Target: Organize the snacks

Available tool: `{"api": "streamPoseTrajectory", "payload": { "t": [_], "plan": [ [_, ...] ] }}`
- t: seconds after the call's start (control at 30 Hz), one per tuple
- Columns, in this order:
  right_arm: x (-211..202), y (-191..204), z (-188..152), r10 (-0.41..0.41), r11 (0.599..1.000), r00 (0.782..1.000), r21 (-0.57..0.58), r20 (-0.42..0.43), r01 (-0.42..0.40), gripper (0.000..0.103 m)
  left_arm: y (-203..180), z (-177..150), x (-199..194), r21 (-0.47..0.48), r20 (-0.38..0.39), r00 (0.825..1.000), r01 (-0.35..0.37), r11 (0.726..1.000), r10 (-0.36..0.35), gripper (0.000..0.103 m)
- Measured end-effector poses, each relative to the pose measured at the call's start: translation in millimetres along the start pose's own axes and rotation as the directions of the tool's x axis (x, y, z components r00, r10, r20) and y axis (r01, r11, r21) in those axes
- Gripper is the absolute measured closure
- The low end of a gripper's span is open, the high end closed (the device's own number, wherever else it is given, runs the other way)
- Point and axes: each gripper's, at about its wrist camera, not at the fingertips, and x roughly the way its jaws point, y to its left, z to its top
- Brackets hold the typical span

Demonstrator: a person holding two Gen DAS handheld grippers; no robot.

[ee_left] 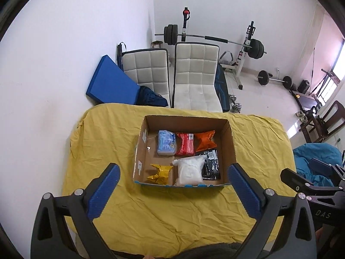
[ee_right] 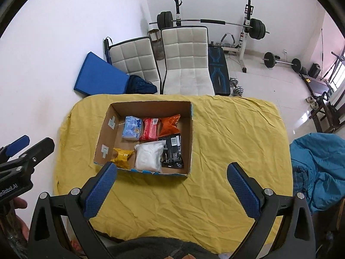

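While fingers (ee_left: 112,172) gape, box (ee_left: 228,138) sits beyond.

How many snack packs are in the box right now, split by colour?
Inside the cardboard box:
Blue pack: 1
Red pack: 1
Orange pack: 1
Gold pack: 1
White bag: 1
Black pack: 1
Total: 6

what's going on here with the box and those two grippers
A person holds a gripper in each hand above a table with a yellow cloth. The left gripper and right gripper are both open and empty. The cardboard box already holds six snack packs: blue, red, orange, gold, white and black. No snacks lie on the cloth.
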Motion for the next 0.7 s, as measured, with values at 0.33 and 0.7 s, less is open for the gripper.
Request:
{"api": "streamPoseTrajectory", "payload": {
  "t": [0.33,0.7],
  "plan": [
    [-11,-1,-3,-0.015,1.0,1.0,-0.016,0.016,0.015,0.0,-1,-2,-9,-0.017,0.016,1.0,-0.007,1.0,0.007,0.0],
    [-15,-3,-6,-0.025,0.999,0.999,-0.022,0.023,0.026,0.0,0,-6,-14,-0.03,0.036,0.998,-0.044,0.999,0.045,0.0]
  ]
}}
